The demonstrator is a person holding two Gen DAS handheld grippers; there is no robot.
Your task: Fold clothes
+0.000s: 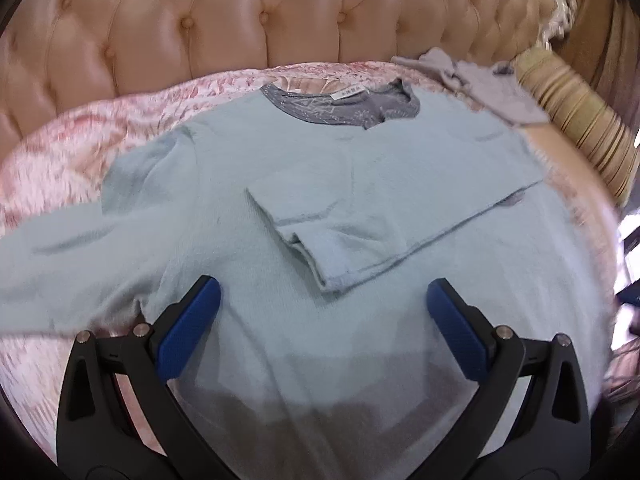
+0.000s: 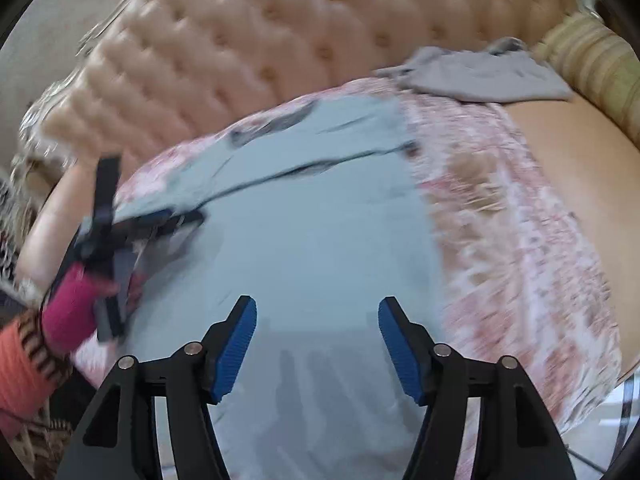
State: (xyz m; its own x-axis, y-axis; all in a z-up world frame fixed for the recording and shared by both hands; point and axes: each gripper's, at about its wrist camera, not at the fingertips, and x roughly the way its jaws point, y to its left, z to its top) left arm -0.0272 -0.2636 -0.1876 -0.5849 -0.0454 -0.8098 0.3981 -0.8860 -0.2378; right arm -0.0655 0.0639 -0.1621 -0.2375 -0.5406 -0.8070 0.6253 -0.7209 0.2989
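Two claws hover over a pale blue long-sleeved knit sweater, which lies flat on a pink floral bedspread against a tufted peach headboard. One sleeve lies folded across the sweater's chest. The left claw stands wide open, holding nothing. The right claw stands open, also empty.

Soft daylight, motion blur, fisheye edges
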